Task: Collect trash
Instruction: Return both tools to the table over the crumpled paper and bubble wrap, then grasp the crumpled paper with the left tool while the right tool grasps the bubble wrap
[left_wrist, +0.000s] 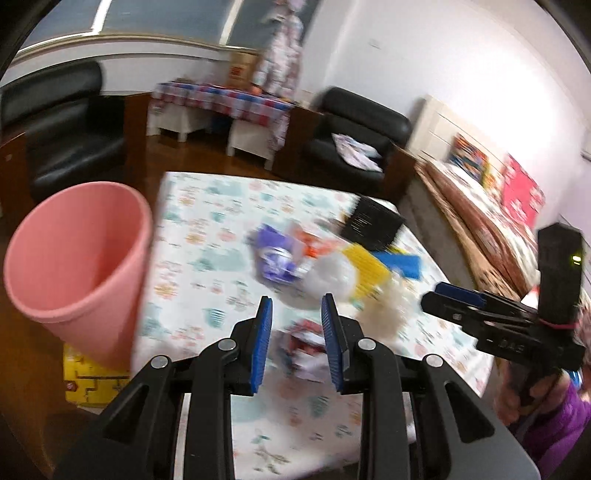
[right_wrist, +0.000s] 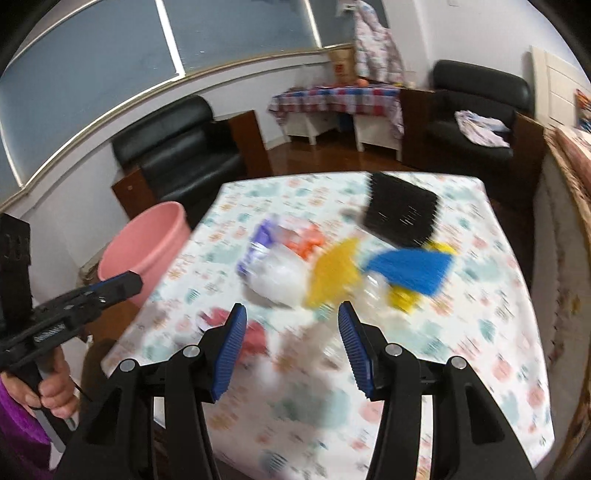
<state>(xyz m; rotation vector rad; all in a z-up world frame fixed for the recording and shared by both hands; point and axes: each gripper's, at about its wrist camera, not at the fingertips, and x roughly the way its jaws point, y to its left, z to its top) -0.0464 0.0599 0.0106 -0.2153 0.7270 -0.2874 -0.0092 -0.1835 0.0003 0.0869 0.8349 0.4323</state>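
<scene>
Trash lies heaped mid-bench ahead of you: a purple wrapper (right_wrist: 255, 243), a white plastic bag (right_wrist: 277, 275), an orange packet (right_wrist: 310, 240), yellow (right_wrist: 334, 271) and blue (right_wrist: 410, 269) sheets, and a black square mat (right_wrist: 402, 212) toward the far edge, all motion-blurred. A red-and-white wrapper (left_wrist: 306, 347) sits nearer, seen between your left gripper's (left_wrist: 297, 345) fingers, though touching cannot be judged. Your right gripper (right_wrist: 291, 349) hangs over the flowered bench (right_wrist: 461, 332) with its fingers apart and nothing between them; the left's are likewise released. The pink bin (left_wrist: 77, 273) stands off the bench's left edge.
</scene>
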